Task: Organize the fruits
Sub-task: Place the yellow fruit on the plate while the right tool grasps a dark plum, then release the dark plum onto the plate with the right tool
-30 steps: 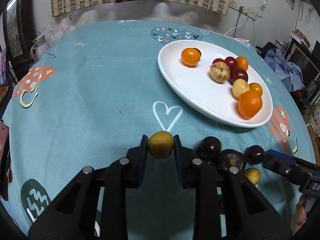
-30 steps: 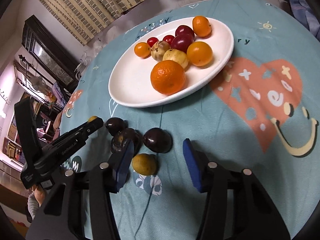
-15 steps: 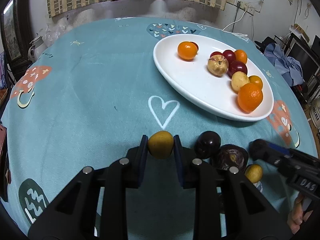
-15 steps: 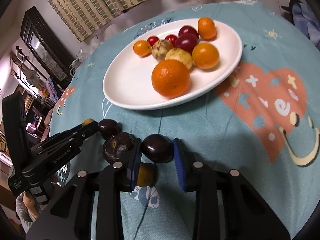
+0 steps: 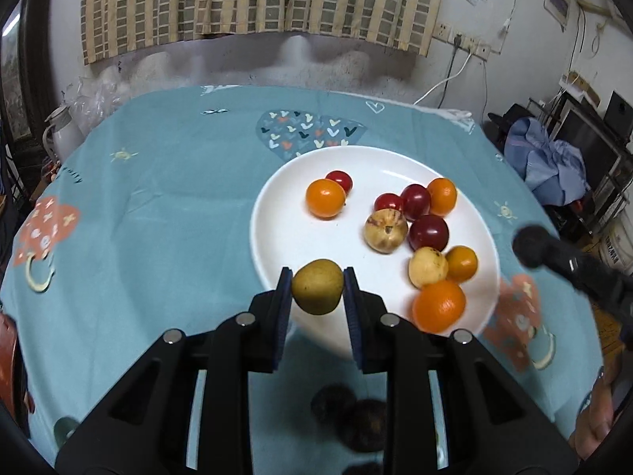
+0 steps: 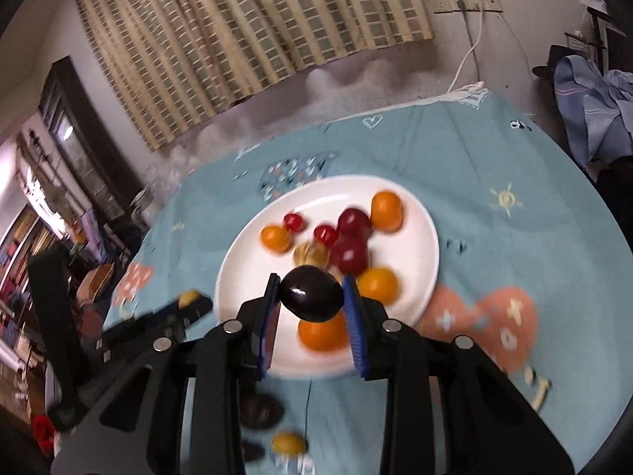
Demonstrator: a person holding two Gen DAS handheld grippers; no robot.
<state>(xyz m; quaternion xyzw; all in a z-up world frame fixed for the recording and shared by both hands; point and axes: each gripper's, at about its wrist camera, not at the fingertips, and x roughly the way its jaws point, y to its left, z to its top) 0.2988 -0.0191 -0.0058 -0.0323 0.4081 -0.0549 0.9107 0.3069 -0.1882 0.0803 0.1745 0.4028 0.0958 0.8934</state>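
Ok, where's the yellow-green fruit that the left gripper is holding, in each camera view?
Left wrist: yellow-green fruit sits bottom centre, clamped between the jaws, over the plate's near rim.
Right wrist: a small yellow spot at mid-left, blurred.
Shared landmark: the white plate.

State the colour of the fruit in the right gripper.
Dark purple, nearly black fruit; clearest in the right wrist view.

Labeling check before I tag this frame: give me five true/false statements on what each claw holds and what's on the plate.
1. The left claw grips a yellow-green fruit. True.
2. The right claw is open. False: it is shut on a dark plum.
3. The plate is white. True.
4. The plate holds only oranges. False: red and pale fruits lie there too.
5. All the fruit is off the tablecloth. False: a small yellow fruit lies on it.
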